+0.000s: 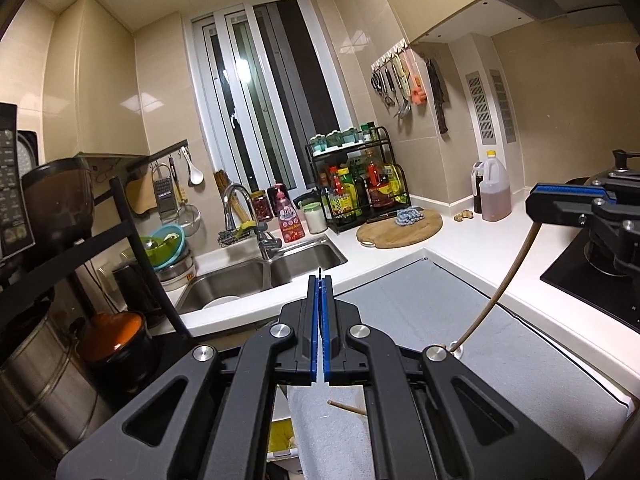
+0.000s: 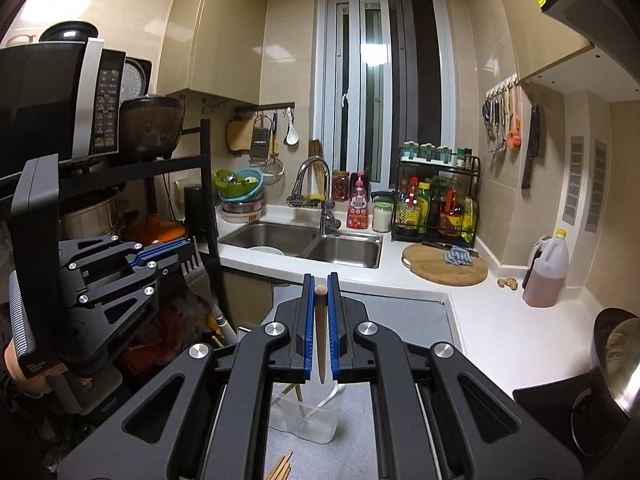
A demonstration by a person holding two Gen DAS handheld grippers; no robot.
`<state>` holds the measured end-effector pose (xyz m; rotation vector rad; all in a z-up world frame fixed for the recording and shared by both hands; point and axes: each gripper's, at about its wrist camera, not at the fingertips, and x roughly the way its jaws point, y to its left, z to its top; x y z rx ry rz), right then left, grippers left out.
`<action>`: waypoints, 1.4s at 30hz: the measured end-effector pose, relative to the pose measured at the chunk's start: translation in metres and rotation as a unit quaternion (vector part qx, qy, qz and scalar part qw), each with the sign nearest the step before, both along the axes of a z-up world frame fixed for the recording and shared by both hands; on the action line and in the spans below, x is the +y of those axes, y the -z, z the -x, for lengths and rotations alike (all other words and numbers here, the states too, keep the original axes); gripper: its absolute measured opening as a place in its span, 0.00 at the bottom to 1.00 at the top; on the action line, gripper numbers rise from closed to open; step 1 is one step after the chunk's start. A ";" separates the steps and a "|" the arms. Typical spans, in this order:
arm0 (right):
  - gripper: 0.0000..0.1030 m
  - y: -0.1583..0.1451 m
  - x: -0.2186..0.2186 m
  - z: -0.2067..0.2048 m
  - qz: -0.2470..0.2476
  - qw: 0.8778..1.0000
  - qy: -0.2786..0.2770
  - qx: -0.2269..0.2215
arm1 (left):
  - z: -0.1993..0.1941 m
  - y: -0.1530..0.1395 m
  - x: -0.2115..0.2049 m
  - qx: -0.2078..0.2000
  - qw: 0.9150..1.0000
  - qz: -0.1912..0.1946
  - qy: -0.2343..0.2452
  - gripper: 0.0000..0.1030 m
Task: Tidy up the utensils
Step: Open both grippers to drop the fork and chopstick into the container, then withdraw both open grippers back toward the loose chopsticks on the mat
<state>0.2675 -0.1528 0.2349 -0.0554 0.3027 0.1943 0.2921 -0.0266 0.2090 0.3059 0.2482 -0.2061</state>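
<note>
Now, on my left side, my left gripper point(image 1: 320, 280) has its blue pads pressed together on nothing, hanging over the grey mat point(image 1: 420, 312). Further right, my right gripper point(image 2: 320, 280) pinches a wooden chopstick point(image 2: 321, 340), its long axis running down from the fingers toward the clear plastic holder point(image 2: 316, 420) directly beneath. More chopsticks point(image 2: 280, 468) lie loose on the mat below, so my right hand seems nearer the drop.
</note>
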 end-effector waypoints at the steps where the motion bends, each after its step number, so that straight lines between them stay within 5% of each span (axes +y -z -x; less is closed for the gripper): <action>1: 0.06 0.005 0.001 -0.006 0.000 1.000 0.000 0.004 | -0.006 0.005 -0.001 0.004 1.000 0.000 -0.001 0.01; 22: 0.07 0.083 0.002 -0.056 -0.011 0.997 0.005 0.081 | -0.059 0.079 0.004 0.085 0.996 0.007 -0.020 0.03; 24: 0.18 0.088 0.003 -0.057 -0.012 0.996 0.004 0.083 | -0.059 0.080 0.008 0.081 0.996 0.015 -0.034 0.22; 25: 0.39 0.090 0.003 -0.058 -0.010 0.996 0.006 0.085 | -0.058 0.079 0.011 0.080 0.995 0.023 -0.045 0.58; 26: 0.50 0.093 0.004 -0.058 -0.008 0.996 0.013 0.085 | -0.057 0.079 0.014 0.075 0.995 0.031 -0.059 0.81; 27: 0.60 0.095 0.004 -0.056 -0.008 0.996 0.015 0.084 | -0.052 0.076 0.019 0.061 0.994 0.044 -0.076 0.84; 33: 0.78 0.106 0.004 -0.042 -0.003 0.996 0.027 0.086 | -0.031 0.078 0.031 0.076 0.991 0.065 -0.088 0.90; 42: 0.86 0.126 0.009 0.003 -0.014 0.994 0.037 0.102 | 0.020 0.104 0.041 0.117 0.985 0.085 -0.098 0.91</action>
